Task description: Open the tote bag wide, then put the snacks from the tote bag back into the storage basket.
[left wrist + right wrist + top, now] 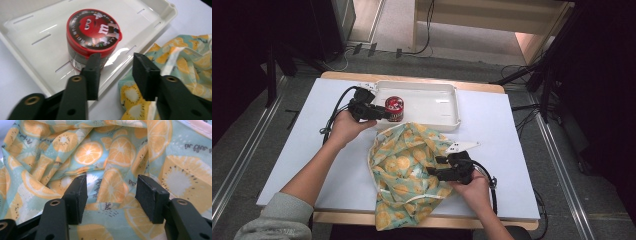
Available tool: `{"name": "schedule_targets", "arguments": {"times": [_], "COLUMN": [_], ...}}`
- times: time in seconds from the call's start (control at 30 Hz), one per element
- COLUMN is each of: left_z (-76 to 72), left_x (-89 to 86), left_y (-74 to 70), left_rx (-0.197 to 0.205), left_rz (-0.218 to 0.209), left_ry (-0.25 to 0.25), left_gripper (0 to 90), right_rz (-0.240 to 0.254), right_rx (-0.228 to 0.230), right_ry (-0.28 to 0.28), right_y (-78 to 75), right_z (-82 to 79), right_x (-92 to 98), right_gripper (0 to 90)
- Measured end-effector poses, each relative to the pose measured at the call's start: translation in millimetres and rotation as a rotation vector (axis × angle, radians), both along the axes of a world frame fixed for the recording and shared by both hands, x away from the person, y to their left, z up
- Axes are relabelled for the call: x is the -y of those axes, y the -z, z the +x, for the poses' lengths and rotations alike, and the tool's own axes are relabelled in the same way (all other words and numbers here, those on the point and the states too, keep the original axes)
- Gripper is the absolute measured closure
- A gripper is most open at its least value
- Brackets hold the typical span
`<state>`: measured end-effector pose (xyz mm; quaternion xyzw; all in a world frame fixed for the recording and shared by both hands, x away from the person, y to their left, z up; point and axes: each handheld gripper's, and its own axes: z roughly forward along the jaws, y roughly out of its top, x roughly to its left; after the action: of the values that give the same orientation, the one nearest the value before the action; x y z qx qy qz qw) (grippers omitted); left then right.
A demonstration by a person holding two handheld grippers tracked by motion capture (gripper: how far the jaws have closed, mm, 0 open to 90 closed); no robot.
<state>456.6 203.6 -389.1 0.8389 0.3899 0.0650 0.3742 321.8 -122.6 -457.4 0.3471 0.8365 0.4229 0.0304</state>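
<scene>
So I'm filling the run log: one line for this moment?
left gripper: open, behind candy tub in tray | right gripper: open on fruit-print bag

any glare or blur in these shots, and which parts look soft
Left gripper view: white glare streaks on the tray floor beside the red-lidded tin, and its near fingers look slightly soft. Right gripper view: the fruit-print cloth is evenly lit. High view: dark surroundings, bright table.

lab-like recording room, white table [492,120] on bare grey floor [272,145], loose cables [427,30], dark equipment stands [552,65]
</scene>
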Motion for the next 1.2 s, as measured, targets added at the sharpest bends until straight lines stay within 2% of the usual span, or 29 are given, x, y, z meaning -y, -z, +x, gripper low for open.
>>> {"name": "schedule_targets", "arguments": {"times": [0.03, 0.07, 0.13, 0.17, 0.23, 0.3, 0.4, 0.7, 1.0, 1.13, 1.2], "left_z": [-1.5, -1.6, -2.1, -2.6, -2.9, -2.2, 0.4, 9.7, 19.2, 21.1, 22.5], "left_x": [1.9, 3.0, 4.3, 6.7, 11.5, 14.7, 20.7, 39.6, 53.9, 57.6, 60.7], "left_y": [-3.3, -4.0, -5.2, -6.7, -8.6, -8.9, -6.4, -7.3, 1.0, 3.6, 5.9], "left_rx": [-0.015, -0.017, -0.013, -0.010, 0.005, 0.009, -0.013, -0.016, -0.033, -0.033, -0.035], "left_rz": [-0.016, -0.015, -0.007, -0.003, -0.007, -0.019, -0.011, -0.005, 0.002, -0.018, -0.012], "left_ry": [0.013, 0.014, 0.018, 0.022, 0.017, 0.010, 0.008, 0.010, 0.003, -0.007, -0.011], "left_gripper": [69.8, 72.7, 79.9, 79.9, 89.7, 90.0, 90.0, 90.0, 90.0, 90.0, 90.0], "right_rz": [0.000, -0.001, 0.001, 0.004, 0.000, 0.000, -0.004, -0.007, -0.010, -0.009, -0.009], "right_rx": [-0.004, 0.001, 0.000, -0.001, -0.004, 0.000, 0.001, -0.001, -0.004, -0.005, -0.007], "right_ry": [-0.003, -0.006, -0.008, -0.010, -0.017, -0.022, -0.029, -0.035, -0.046, -0.044, -0.042], "right_y": [0.2, 0.3, 0.3, 0.1, -0.3, -0.4, -0.3, -0.2, 0.1, 0.2, 0.3], "right_z": [0.7, 1.2, 1.2, 1.3, 2.6, 3.5, 4.4, 6.3, 5.2, 4.6, 4.7], "right_x": [-0.6, -1.1, -1.6, -2.3, -4.7, -6.0, -7.8, -9.7, -10.2, -10.1, -9.6], "right_gripper": [43.6, 43.7, 43.7, 43.7, 44.0, 44.0, 44.1, 44.6, 46.4, 46.4, 46.4]}}
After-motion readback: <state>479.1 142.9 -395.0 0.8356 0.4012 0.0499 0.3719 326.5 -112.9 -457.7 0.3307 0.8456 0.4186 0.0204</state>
